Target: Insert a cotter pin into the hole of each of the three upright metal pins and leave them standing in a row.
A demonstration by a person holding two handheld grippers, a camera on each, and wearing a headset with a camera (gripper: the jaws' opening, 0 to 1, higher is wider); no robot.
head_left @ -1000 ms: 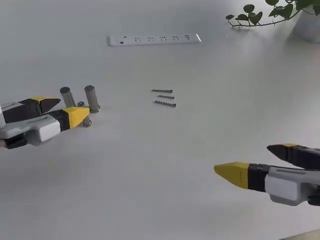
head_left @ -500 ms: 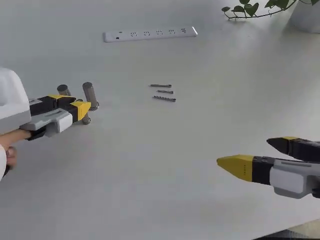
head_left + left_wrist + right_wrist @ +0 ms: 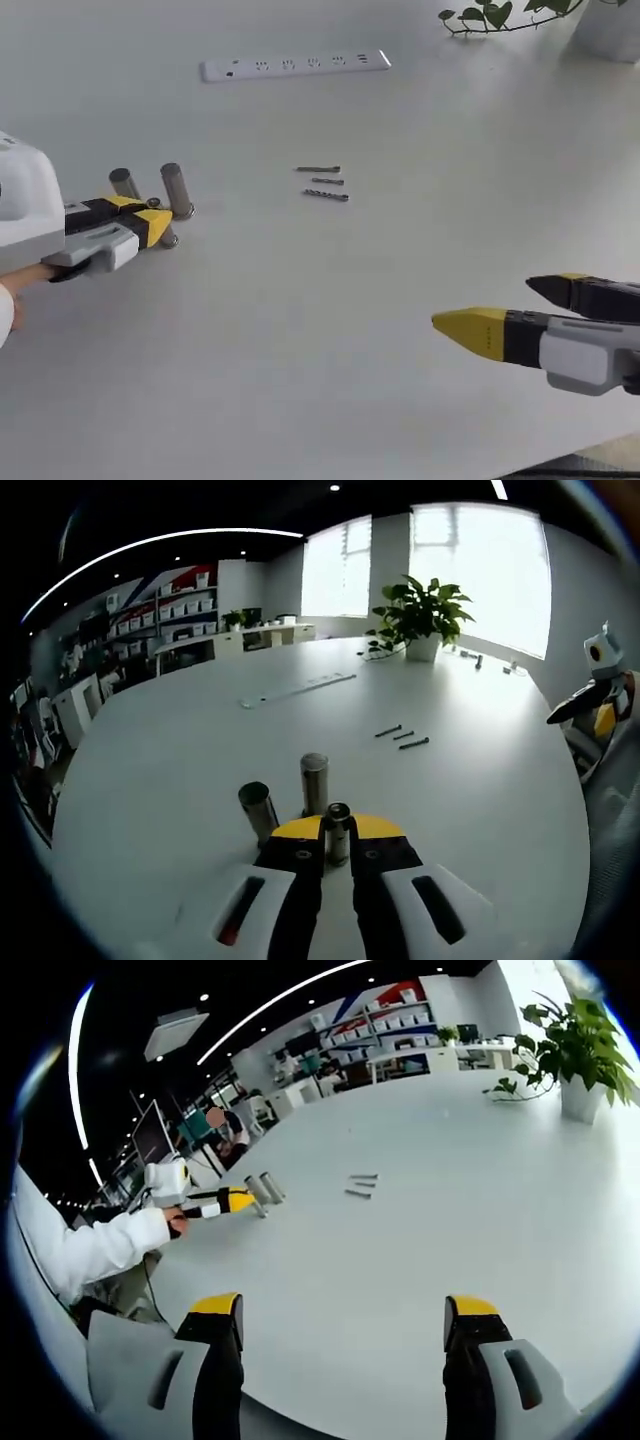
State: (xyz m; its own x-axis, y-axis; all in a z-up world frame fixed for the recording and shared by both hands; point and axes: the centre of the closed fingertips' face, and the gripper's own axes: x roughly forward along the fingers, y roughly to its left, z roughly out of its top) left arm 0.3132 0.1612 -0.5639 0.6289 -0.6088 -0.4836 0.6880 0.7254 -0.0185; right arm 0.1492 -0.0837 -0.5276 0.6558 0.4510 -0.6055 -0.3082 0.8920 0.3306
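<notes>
Our left claw (image 3: pixel 150 212) is closed narrowly on one upright metal pin (image 3: pixel 338 825) at the left of the worktop (image 3: pixel 300 330), two more standing just beyond it. Three cotter pins (image 3: pixel 325 182) lie mid-worktop, long axes running left to right, ahead and left of our right claw (image 3: pixel 482 302), which hovers wide open and empty.

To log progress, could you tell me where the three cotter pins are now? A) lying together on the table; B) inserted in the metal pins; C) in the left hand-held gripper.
A: the cotter pins lie side by side on the table, apart from the metal pins.
</notes>
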